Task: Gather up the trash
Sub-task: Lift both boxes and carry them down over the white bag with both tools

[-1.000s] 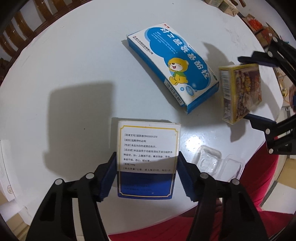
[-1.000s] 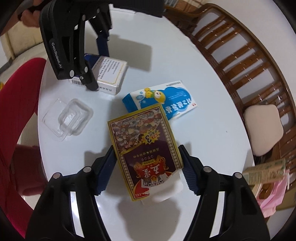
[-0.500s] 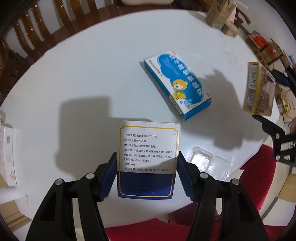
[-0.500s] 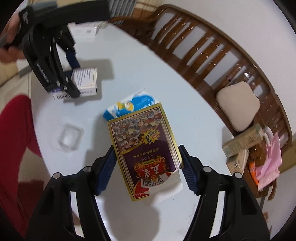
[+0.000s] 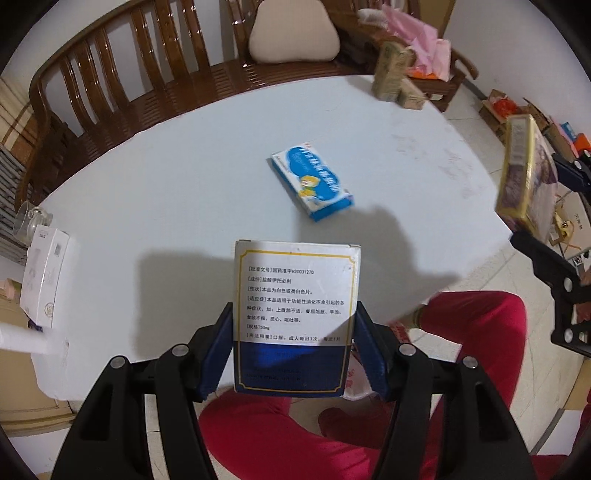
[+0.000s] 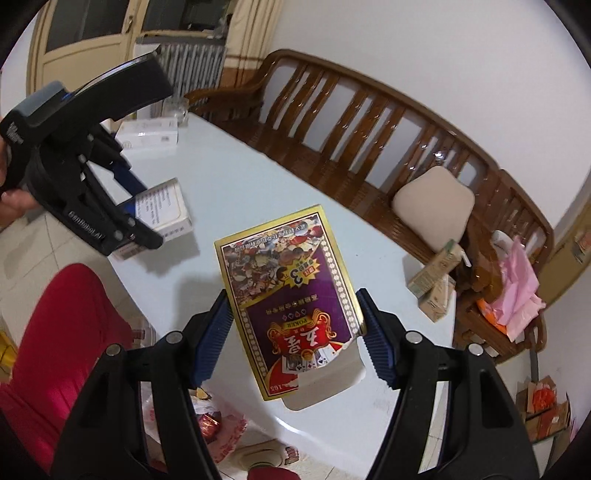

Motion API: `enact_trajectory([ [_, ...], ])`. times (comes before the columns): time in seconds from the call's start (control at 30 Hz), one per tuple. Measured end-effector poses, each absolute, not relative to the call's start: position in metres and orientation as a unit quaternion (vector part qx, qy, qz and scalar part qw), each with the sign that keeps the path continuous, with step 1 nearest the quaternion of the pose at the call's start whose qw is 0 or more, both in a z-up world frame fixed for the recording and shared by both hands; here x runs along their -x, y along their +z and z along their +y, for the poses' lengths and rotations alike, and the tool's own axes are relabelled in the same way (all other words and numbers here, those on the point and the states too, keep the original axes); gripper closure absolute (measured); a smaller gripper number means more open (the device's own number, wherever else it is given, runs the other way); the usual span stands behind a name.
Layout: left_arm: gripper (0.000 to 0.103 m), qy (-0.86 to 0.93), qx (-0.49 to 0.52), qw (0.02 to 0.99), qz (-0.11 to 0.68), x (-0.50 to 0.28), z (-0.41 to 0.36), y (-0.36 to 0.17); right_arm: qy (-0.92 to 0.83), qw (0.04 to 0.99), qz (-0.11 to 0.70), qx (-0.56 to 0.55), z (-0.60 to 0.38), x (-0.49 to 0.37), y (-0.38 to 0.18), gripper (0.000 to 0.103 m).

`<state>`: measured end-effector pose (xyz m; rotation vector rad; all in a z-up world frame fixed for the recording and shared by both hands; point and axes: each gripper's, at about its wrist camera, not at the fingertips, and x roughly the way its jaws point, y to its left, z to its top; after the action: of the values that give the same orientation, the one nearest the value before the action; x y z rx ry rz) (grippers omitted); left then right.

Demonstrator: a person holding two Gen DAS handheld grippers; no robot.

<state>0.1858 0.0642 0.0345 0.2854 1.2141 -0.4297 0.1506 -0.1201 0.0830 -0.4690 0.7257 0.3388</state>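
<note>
A round white table (image 5: 177,184) stood before a long wooden bench (image 6: 369,122) against the wall. The left gripper (image 5: 295,347) was clamped on a white medicine box (image 5: 295,314) with a gold border and a dark blue lower band, held up off the table near its front edge. The right gripper (image 6: 293,332) pinched a gold-edged purple card box (image 6: 291,291) marked POKER, lifted clear above the table. Only the left view showed a blue carton (image 5: 312,186) with a cartoon bear lying flat at mid-table, well apart from both held boxes. Only the right view showed the door (image 6: 88,33) behind. Each gripper's blue pads (image 5: 218,354) were spread just to the width of its box, pressing on both side faces.
</note>
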Motion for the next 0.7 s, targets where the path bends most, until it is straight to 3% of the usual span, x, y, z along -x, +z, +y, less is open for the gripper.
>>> enact_trajectory([
  [0.33, 0.043, -0.23, -0.127, 0.795, 0.547, -0.123, 0.048, 0.029, 0.164, 0.901, 0.34, 0.213, -0.111, -0.075, 0.099, 0.037],
  [0.7, 0.043, -0.232, -0.121, 0.794, 0.549, -0.075, 0.039, -0.008, 0.164, 0.903, 0.343, 0.202, -0.105, -0.021, 0.079, 0.037],
])
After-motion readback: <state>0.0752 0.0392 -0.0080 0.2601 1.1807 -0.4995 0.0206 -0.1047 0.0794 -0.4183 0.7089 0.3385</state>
